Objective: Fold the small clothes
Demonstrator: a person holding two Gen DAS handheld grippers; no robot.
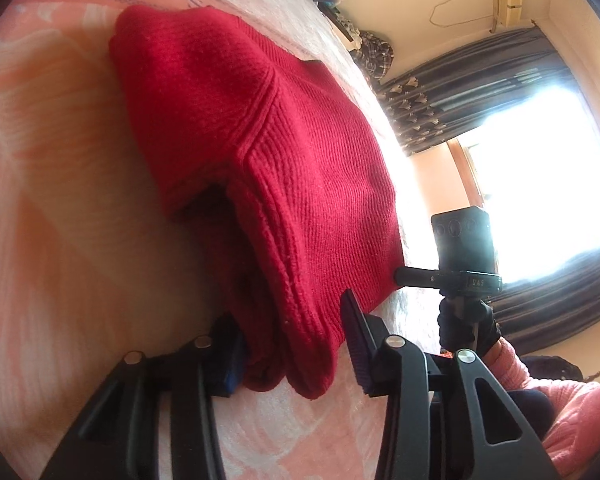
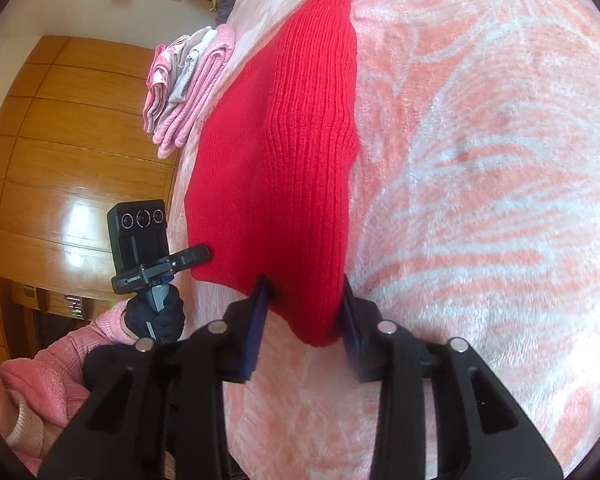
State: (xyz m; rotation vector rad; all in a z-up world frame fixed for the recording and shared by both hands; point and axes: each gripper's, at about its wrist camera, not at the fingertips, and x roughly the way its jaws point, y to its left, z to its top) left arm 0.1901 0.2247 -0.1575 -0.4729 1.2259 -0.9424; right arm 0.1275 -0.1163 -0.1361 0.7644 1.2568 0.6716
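A red knit sweater (image 1: 260, 152) lies partly folded on a pink-and-white patterned blanket (image 1: 52, 160). My left gripper (image 1: 294, 348) is shut on the sweater's near, thick folded corner, which fills the gap between its fingers. In the right wrist view the same sweater (image 2: 284, 152) stretches away as a long ribbed fold. My right gripper (image 2: 304, 316) is shut on its near end, with a pad pressing each side. Each view also shows the other gripper's body at the sweater's edge, held by a black-gloved hand (image 2: 156, 316).
A stack of folded pink and grey clothes (image 2: 188, 84) sits at the blanket's far left edge. Wooden wardrobe doors (image 2: 60, 152) stand beyond it. A bright window with dark curtains (image 1: 540, 184) faces the left wrist view. A pink sleeve (image 1: 572, 412) lies low on the right.
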